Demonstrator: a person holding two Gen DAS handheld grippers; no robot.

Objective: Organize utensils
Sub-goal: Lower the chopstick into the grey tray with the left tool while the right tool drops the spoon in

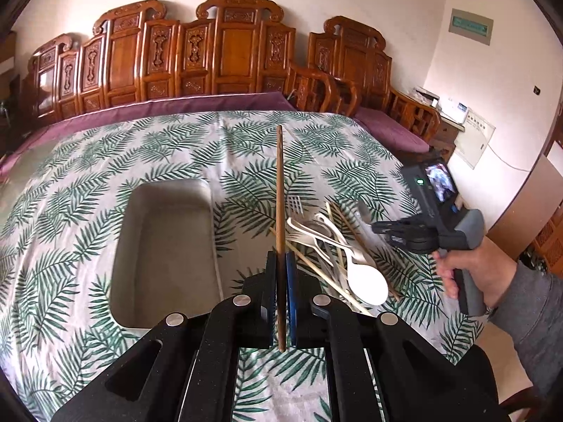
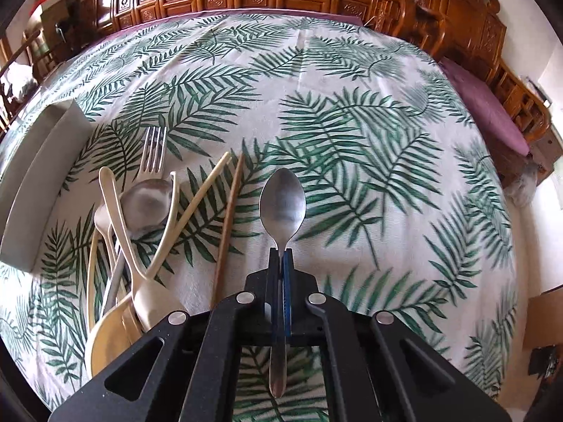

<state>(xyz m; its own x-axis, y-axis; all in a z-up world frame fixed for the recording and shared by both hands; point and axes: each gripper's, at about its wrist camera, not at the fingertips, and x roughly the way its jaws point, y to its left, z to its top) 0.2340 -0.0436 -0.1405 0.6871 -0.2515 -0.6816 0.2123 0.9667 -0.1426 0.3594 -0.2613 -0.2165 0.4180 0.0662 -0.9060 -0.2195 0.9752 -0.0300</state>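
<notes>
1. Table (image 2: 352, 88), leaf-print cloth, fills both views; carved wooden bench along the upper edge.
2. Grey tray (image 1: 165, 246), centre-left of the left wrist view, nothing in it. In the right wrist view only its wall shows, at the left edge.
3. Utensil pile (image 1: 334, 246), right of centre in the left view, just beside the tray: white plastic spoons, a metal fork, a metal spoon, pale chopsticks, all crossed over one another.
4. Right gripper (image 2: 281, 256), lower centre of its view: tongs clamped narrow on a metal spoon (image 2: 282, 207), held by the neck, bowl forward, handle trailing back, clear of the cloth.
5. Left gripper (image 1: 280, 260), lower centre of its view: tongs narrow on a brown chopstick (image 1: 279, 190), most of its length jutting forward.
6. Risks, as judged: chopstick is thin and round, gripped near one end, so it may pivot or slip when tilted toward the tray. Spoon's smooth neck could swivel. Either long end might snag the tangled pile and scatter it.
</notes>
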